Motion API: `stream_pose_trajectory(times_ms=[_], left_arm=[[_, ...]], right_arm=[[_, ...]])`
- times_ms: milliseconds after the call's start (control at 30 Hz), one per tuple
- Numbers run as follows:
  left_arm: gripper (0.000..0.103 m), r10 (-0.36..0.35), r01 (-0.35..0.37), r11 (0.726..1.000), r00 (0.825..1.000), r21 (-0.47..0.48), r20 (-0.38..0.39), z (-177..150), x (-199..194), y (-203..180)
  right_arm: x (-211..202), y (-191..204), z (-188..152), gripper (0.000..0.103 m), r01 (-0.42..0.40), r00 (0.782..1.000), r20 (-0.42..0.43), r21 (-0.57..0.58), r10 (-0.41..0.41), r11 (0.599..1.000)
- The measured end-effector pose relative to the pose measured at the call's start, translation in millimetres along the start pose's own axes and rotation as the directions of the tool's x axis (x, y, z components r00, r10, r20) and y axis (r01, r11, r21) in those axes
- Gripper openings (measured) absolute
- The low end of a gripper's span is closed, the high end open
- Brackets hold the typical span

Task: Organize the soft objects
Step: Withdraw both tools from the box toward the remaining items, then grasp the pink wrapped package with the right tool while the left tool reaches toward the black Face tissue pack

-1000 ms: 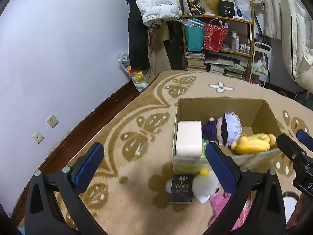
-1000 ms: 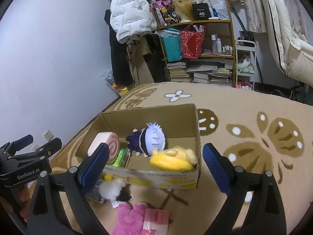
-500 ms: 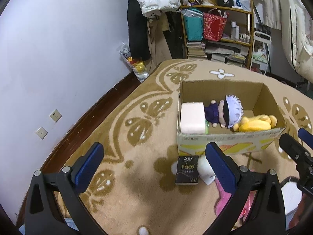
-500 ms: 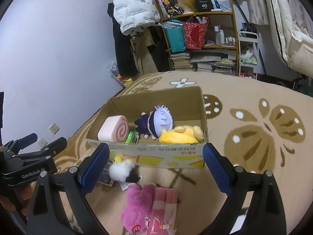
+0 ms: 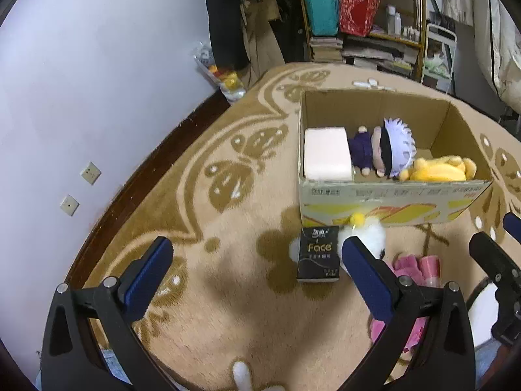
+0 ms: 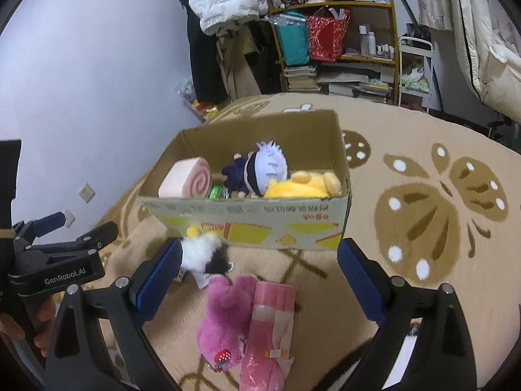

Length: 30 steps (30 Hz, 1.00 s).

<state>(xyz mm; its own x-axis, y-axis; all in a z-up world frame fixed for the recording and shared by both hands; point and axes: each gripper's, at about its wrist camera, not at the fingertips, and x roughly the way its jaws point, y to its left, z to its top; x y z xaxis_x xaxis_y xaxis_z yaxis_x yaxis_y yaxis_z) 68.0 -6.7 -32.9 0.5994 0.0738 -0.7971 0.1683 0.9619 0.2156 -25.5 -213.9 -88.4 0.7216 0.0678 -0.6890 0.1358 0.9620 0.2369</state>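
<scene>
Jaws of both grippers (image 5: 254, 264) (image 6: 260, 270) stood apart, empty; three plushies sat boxed (image 6: 306, 221) ahead, pink plush (image 6: 224, 322), white plush (image 6: 202, 251) between right jaws unpacked.

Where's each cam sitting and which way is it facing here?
Left wrist: rides the left tongs, above the rug, facing the cardboard box and black tissue pack; own open blue-padded fingers show.
Right wrist: rides the right tongs, facing the box over the pink plush; left tongs at left edge.
Shared: box, white fluffy toy.
</scene>
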Motion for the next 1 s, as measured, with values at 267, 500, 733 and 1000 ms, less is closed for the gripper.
stream_pose_trajectory(times_ms=[267,500,733,1000], left_arm=[[0.102,-0.007,0.007,1.0,0.998,0.004,-0.067,-3.5,20.8,-5.0],[0.102,-0.001,0.003,1.0,0.992,0.015,-0.126,-5.3,41.9,-10.8],[0.102,0.009,-0.004,1.0,0.984,0.024,-0.179,-7.6,63.0,-14.4],[0.102,0.018,-0.012,1.0,0.971,0.029,-0.237,-8.4,85.9,-17.6]], right_arm=[[21.6,1.3,-8.9,0.088,0.011,0.996,-0.091,-0.016,-0.012,1.0],[39.3,-7.2,-15.9,0.076,0.001,0.986,-0.169,0.018,0.002,1.0],[56.8,-13.0,-23.0,0.065,0.012,0.969,-0.245,0.046,-0.001,0.999],[73.3,-20.7,-30.7,0.065,0.024,0.953,-0.304,0.087,0.003,0.996]])
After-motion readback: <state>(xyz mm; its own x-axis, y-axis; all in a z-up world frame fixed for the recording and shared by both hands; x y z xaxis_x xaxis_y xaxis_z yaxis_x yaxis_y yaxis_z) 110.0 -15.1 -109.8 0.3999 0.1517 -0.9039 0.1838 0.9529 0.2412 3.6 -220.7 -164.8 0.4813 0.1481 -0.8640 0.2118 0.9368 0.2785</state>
